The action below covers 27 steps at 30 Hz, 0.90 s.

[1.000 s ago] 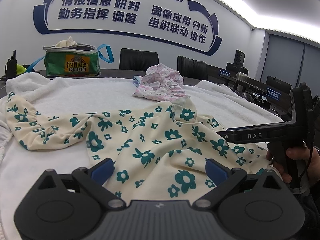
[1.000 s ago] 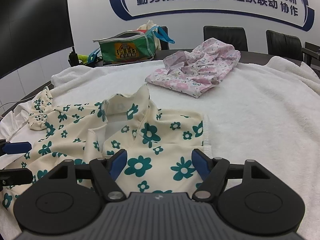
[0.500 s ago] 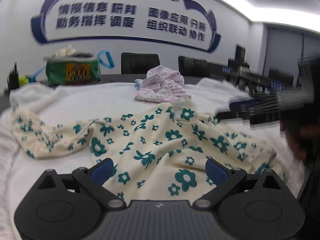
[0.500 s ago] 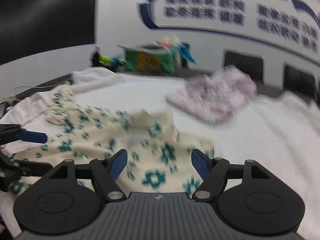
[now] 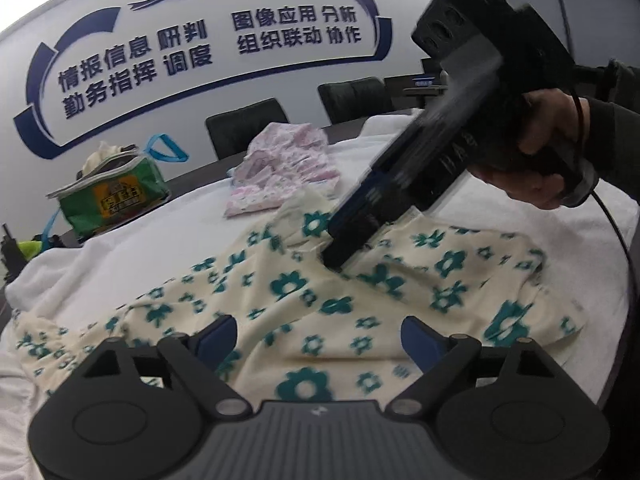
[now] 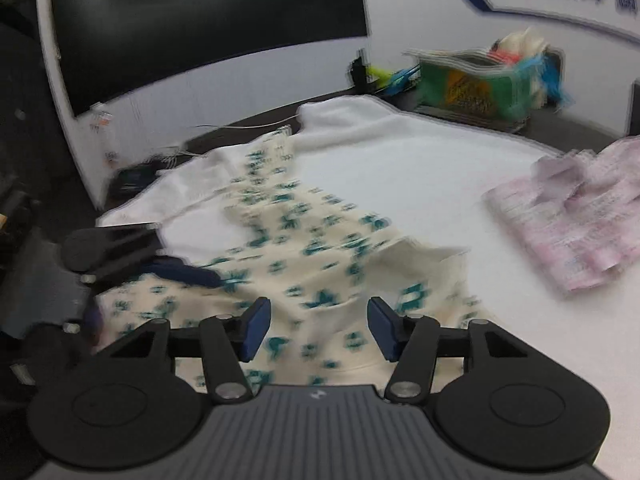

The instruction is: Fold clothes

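A cream garment (image 5: 320, 304) printed with teal flowers is spread rumpled across the frame's centre. The left gripper (image 5: 318, 338) is closing, still wide, over the cloth. The right gripper (image 6: 318, 330) is closing half-spread, cloth between unpinched.

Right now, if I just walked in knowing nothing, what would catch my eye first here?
Probably the cream garment with teal flowers, spread across the white towel in the middle. Next, the right hand-held gripper, its jaws closing, angled down onto the cloth near the collar. Behind lie a pink garment and a green bag.
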Tool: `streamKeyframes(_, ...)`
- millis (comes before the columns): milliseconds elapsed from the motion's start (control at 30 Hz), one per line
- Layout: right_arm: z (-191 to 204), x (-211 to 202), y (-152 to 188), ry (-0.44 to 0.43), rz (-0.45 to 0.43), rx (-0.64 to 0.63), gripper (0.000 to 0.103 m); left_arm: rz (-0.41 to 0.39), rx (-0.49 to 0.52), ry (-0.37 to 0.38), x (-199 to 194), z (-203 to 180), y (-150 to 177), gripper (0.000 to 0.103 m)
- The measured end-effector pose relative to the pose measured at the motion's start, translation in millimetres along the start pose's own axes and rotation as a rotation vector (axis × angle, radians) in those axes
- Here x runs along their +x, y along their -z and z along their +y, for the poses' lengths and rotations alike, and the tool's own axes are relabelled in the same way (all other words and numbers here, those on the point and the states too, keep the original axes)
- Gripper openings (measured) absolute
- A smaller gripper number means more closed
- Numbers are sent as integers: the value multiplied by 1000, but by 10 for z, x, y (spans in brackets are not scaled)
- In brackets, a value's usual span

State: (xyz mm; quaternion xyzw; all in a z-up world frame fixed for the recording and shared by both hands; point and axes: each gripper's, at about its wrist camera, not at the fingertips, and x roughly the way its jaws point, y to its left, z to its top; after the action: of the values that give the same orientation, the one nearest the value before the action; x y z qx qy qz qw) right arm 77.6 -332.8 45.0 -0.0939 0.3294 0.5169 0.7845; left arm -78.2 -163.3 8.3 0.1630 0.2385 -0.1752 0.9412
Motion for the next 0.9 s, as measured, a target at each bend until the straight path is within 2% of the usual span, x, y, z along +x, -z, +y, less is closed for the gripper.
streamKeyframes(33,19,57,26,-3,30,-20,46,-1,3,7,-25,31,42,89)
streamKeyframes(67,19,99,45,26,49,-39,13,6,4,15,-44,66,95,89)
streamKeyframes(100,-1,130,55,63,58,-50,2,18,-7,20,-46,100,142,89)
streamKeyframes(167,-82,156,64,150,60,-50,2,48,-62,38,-20,158,207,89)
streamKeyframes(233,-249,104,75,222,39,5,3,71,-109,47,-9,204,222,89)
streamKeyframes(300,-246,75,100,242,31,15,8,79,-119,51,-25,222,169,89)
streamKeyframes(367,-165,18,100,261,16,-15,14,51,-105,52,-49,198,76,89)
streamKeyframes(400,-141,-28,82,249,-3,-22,21,38,-89,57,-34,159,9,89)
streamKeyframes(500,-132,-140,-6,183,-58,-20,25,63,-26,46,154,2,-149,88)
streamKeyframes(533,-156,-109,-43,171,-47,-18,25,81,-3,44,236,-41,-184,80)
streamKeyframes(567,-177,-41,-81,166,-23,-22,25,98,15,45,312,-79,-216,64)
streamKeyframes(633,-236,144,-122,161,49,-30,25,119,-7,85,377,-53,-228,49)
streamKeyframes(667,-269,234,-130,150,84,-29,25,129,-19,105,410,-40,-234,35)
streamKeyframes(700,-294,304,-128,133,113,-25,22,137,-31,121,436,-25,-239,26)
streamKeyframes(733,-314,362,-122,116,140,-23,19,122,-49,99,402,5,-229,3)
streamKeyframes(767,-328,401,-117,103,157,-25,9,106,-70,81,363,39,-218,2)
streamKeyframes(800,-318,401,-116,91,162,-32,1,68,-118,99,280,110,-202,2)
streamKeyframes(900,-241,267,-221,23,89,-45,0,-23,-343,190,-26,377,-102,2)
